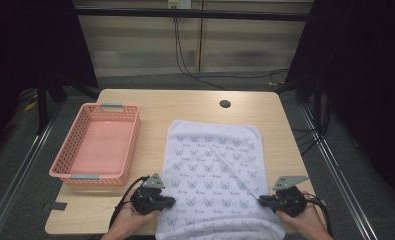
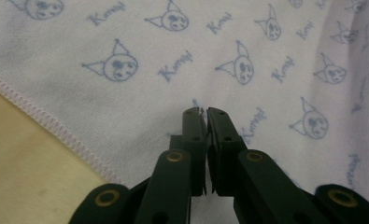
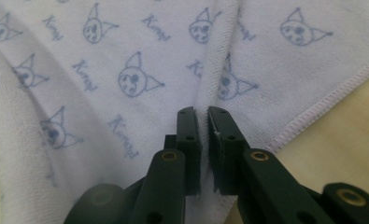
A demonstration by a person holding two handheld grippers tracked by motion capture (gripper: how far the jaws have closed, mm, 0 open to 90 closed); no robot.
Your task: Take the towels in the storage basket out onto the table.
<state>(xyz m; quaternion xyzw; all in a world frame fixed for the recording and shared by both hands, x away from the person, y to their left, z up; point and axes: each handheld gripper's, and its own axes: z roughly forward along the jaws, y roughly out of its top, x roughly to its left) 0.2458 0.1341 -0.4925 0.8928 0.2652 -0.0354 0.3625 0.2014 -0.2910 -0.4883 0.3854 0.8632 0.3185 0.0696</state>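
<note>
Surface [image 1: 265,107] first: one wood top, one printed towel [image 1: 212,165] on its near half, one pink basket [image 1: 130,142] left. My left hand-held gripper [image 1: 171,201] and right hand-held gripper [image 1: 261,200] each pinch a towel edge.

Dim room, table lit from above — soft shadows; gripper views blurred at bottom edge.
</note>
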